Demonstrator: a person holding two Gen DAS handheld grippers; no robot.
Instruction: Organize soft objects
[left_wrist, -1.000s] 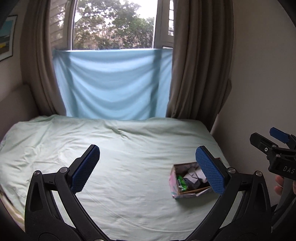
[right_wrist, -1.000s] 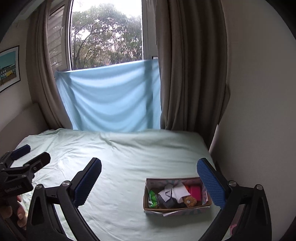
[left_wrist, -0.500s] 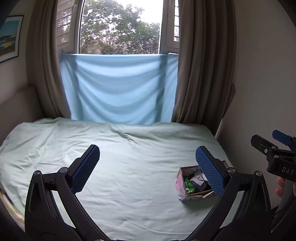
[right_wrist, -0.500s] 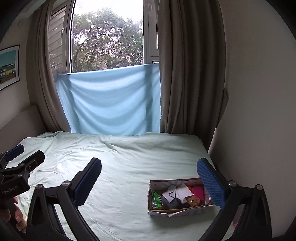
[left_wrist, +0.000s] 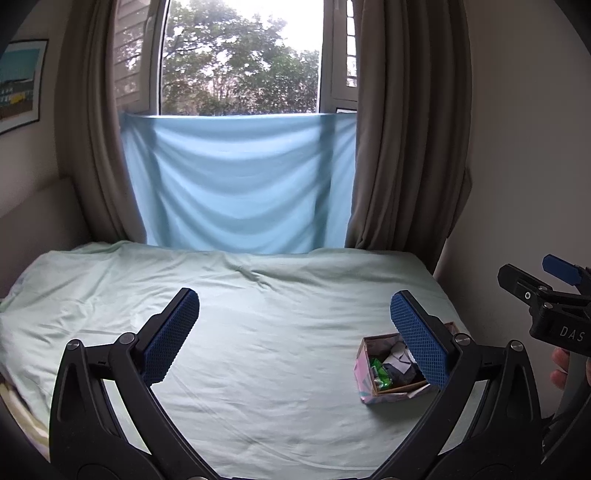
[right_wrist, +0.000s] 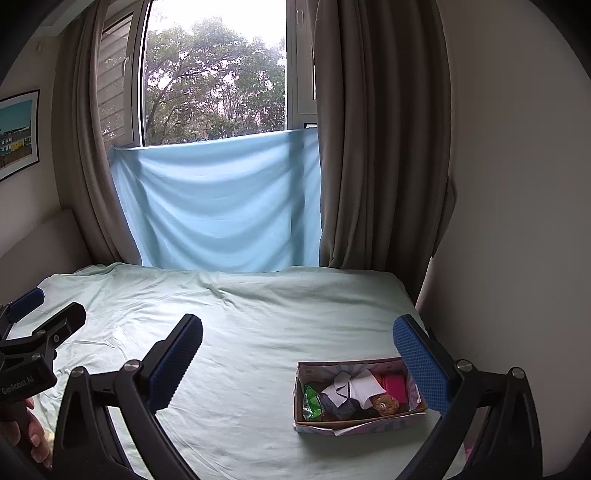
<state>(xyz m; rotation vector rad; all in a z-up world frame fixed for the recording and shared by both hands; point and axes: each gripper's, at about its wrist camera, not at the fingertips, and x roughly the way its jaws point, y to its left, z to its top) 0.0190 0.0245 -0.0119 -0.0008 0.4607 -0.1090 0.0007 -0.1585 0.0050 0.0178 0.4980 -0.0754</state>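
Soft items (right_wrist: 354, 397) sit bunched in box (right_wrist: 360, 422) on bed (right_wrist: 258, 332); my left hand-held gripper (left_wrist: 294, 330) and right hand-held gripper (right_wrist: 297, 350) hover wide open, empty, so sorted or pending, can't tell.

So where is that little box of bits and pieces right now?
The box sits on the pale green bed, toward its right side by the wall, in front of the brown curtain, just inside the right tool's right finger.

Home bedroom, made bed (left_wrist: 258, 350) (pale green sheet), curtained window (right_wrist: 214, 85), framed picture (right_wrist: 16, 133)
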